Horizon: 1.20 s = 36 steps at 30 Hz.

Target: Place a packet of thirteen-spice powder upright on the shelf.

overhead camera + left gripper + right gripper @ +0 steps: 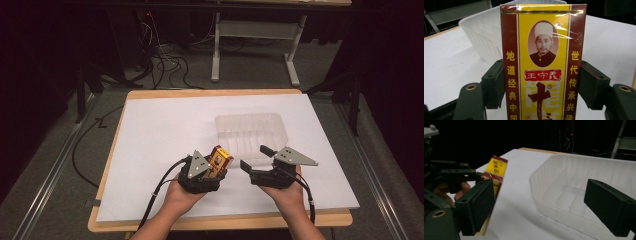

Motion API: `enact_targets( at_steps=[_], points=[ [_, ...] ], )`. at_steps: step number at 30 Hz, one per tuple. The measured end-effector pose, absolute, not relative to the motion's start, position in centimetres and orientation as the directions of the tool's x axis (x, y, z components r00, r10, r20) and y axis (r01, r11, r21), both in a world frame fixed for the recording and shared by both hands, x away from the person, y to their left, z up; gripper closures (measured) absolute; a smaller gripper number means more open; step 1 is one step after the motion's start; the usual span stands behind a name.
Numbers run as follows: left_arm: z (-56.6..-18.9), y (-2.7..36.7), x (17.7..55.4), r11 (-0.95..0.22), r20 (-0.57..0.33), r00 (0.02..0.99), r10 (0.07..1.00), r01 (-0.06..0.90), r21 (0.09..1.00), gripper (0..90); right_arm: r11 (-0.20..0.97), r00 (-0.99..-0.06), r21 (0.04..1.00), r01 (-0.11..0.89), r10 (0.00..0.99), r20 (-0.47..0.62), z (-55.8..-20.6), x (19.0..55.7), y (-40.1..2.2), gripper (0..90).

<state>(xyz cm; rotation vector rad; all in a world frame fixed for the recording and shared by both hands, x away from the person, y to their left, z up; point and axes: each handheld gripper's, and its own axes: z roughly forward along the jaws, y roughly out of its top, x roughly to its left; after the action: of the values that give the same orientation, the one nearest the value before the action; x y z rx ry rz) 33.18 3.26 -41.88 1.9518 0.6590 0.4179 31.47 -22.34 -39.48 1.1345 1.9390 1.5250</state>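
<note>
So rn I've got the spice box (543, 62) clamped in the left gripper (202, 172), fingers (495, 82) pressed tight on both long sides of it, lower half. It's the yellow/dark-red carton w/ the portrait oval and Chinese text, shrink-wrapped by the look of the glare. I'm holding it up off the table (150, 125) w/ its top tilted toward the clear plastic tray (251, 131), just off the tray's near-left corner. My guess at why: gripping low on the sides leaves the top end free, so it can go into the tray top-first w/o the fingers hitting the rim.

Right gripper (256, 159) is wide open, nothing between its fingers (477, 205). It sits just off the tray's near edge, to the right of the box, apart from both. From the right gripper view its fingers frame the tray's near wall, so imo it's placed to either steady the tray or just stay out of the way.

Tray looks empty, ribbed floor, translucent walls. Nothing else on the white sheet around it. Only thing in the box's path is the tray's near wall (481, 40); gotta lift over it. Tray is light plastic prob, so a bump could shove it.

Behind the tray, past the far table edge: a white stand's legs (216, 60) and a tangle of cables (165, 60) on the floor, well clear.
</note>
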Motion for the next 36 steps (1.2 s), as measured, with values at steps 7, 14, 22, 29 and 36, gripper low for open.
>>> enact_targets(
  at_steps=[7, 14, 22, 29, 36],
  points=[
    [-42.6, 2.2, 32.5, -0.396, 0.036, 0.802, 0.596, 0.254, 0.883, 32.1, 0.058, -0.604, 0.935, 0.351, 0.777, 0.179, -39.7, 31.0, -21.1, 12.3],
    [-42.7, 1.5, 32.0, -0.399, 0.040, 0.806, 0.591, 0.249, 0.883, 32.1, 0.047, -0.619, 0.930, 0.365, 0.758, 0.205, -40.2, 30.5, -20.6, 14.9],
    [-42.5, 1.2, 31.5, -0.394, 0.047, 0.808, 0.587, 0.234, 0.889, 32.1, 0.044, -0.628, 0.925, 0.378, 0.746, 0.221, -40.6, 30.6, -20.0, 24.2],
    [-42.5, 1.0, 31.4, -0.391, 0.052, 0.806, 0.590, 0.228, 0.892, 32.0, 0.019, -0.632, 0.916, 0.401, 0.729, 0.262, -40.8, 30.7, -19.9, 39.5],
    [-42.5, 1.1, 31.4, -0.386, 0.057, 0.801, 0.596, 0.223, 0.895, 32.1, 0.014, -0.642, 0.903, 0.430, 0.708, 0.295, -41.2, 30.8, -19.6, 49.1]
  ],
)
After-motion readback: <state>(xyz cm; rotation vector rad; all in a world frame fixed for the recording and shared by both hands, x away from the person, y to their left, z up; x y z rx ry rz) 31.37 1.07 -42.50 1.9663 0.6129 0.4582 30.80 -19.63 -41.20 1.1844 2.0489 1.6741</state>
